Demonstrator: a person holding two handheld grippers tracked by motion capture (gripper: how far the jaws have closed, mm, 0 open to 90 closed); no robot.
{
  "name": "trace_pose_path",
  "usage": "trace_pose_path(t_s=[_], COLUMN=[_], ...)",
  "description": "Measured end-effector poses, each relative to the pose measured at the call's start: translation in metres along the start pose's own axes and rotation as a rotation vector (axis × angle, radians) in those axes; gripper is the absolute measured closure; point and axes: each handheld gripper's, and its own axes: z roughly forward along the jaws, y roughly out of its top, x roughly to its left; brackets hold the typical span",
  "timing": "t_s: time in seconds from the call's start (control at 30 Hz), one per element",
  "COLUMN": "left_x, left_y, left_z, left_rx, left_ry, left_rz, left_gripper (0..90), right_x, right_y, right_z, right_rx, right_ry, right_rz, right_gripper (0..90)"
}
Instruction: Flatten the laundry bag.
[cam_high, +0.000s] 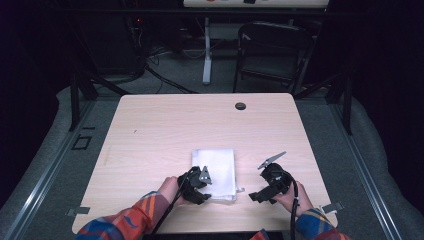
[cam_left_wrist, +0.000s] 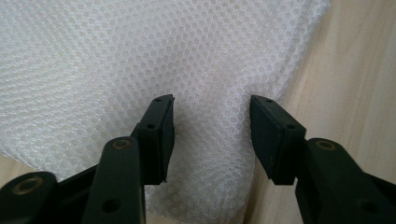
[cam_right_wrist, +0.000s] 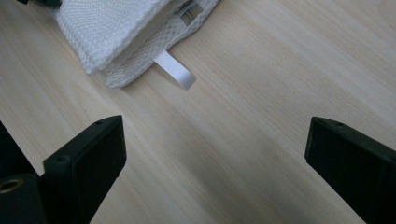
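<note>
A folded white mesh cloth (cam_high: 215, 172) lies on the light wooden table (cam_high: 165, 125), near its front edge. My left gripper (cam_high: 204, 192) sits at the cloth's near left corner. In the left gripper view its jaws (cam_left_wrist: 212, 135) stand partly apart over the mesh cloth (cam_left_wrist: 140, 56), which bunches a little by the right jaw; the pads do not press it. My right gripper (cam_high: 257, 196) rests to the right of the cloth, open wide over bare wood (cam_right_wrist: 215, 154). The cloth's corner (cam_right_wrist: 107, 28) and a white ribbon tag (cam_right_wrist: 175, 70) lie ahead of it.
A dark round grommet (cam_high: 240, 106) sits near the table's far edge. Beyond the table stand a black chair (cam_high: 272, 50) and a white desk leg (cam_high: 206, 55) with cables on the floor. Bare wood stretches left of and behind the cloth.
</note>
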Motion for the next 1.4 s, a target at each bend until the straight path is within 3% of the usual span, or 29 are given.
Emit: trace_pose_path(t_s=[0.03, 0.07, 0.17, 0.33, 0.47, 0.7, 0.83, 0.93, 1.03, 1.1, 1.13, 1.27, 1.4], left_x=[0.0, 0.0, 0.005, 0.007, 0.009, 0.012, 0.015, 0.017, 0.017, 0.018, 0.018, 0.019, 0.019], left_y=[0.0, 0.0, -0.001, -0.001, 0.0, 0.001, 0.001, 0.001, 0.001, 0.001, 0.002, 0.002, 0.002], left_z=[0.0, 0.0, -0.001, -0.001, -0.001, -0.005, -0.011, -0.014, -0.017, -0.018, -0.019, -0.023, -0.025], left_rx=[0.001, -0.001, -0.011, -0.022, -0.024, -0.034, -0.06, -0.081, -0.093, -0.101, -0.104, -0.122, -0.139], left_ry=[0.009, 0.014, 0.004, -0.011, -0.011, -0.03, -0.031, -0.038, -0.039, -0.041, -0.04, -0.042, -0.044], left_rz=[-0.001, -0.009, -0.041, -0.062, -0.064, -0.105, -0.122, -0.146, -0.153, -0.158, -0.159, -0.163, -0.167], left_gripper=[51.2, 57.6, 63.2, 72.0, 76.2, 80.6, 81.0, 81.2, 81.1, 81.0, 81.0, 80.9, 81.0], right_x=[0.0, 0.0, -0.001, 0.001, 0.003, 0.014, 0.019, 0.026, 0.029, 0.035, 0.035, 0.044, 0.05], right_y=[0.0, 0.0, 0.0, 0.0, 0.002, 0.012, 0.017, 0.021, 0.023, 0.027, 0.027, 0.032, 0.036], right_z=[0.0, 0.0, 0.0, 0.001, 0.0, 0.005, 0.01, 0.014, 0.016, 0.022, 0.022, 0.029, 0.032], right_rx=[0.0, 0.001, 0.01, -0.004, -0.009, -0.023, -0.025, -0.048, -0.056, -0.058, -0.058, -0.066, -0.117], right_ry=[0.0, -0.008, -0.008, -0.009, -0.01, -0.002, 0.034, 0.045, 0.038, 0.05, 0.05, 0.048, 0.035], right_rz=[0.0, -0.005, -0.011, -0.002, -0.02, -0.052, -0.071, -0.09, -0.103, -0.116, -0.116, -0.154, -0.181], right_gripper=[4.9, 4.9, 4.9, 4.9, 5.6, 9.5, 19.7, 36.4, 44.4, 56.8, 56.8, 70.5, 79.9])
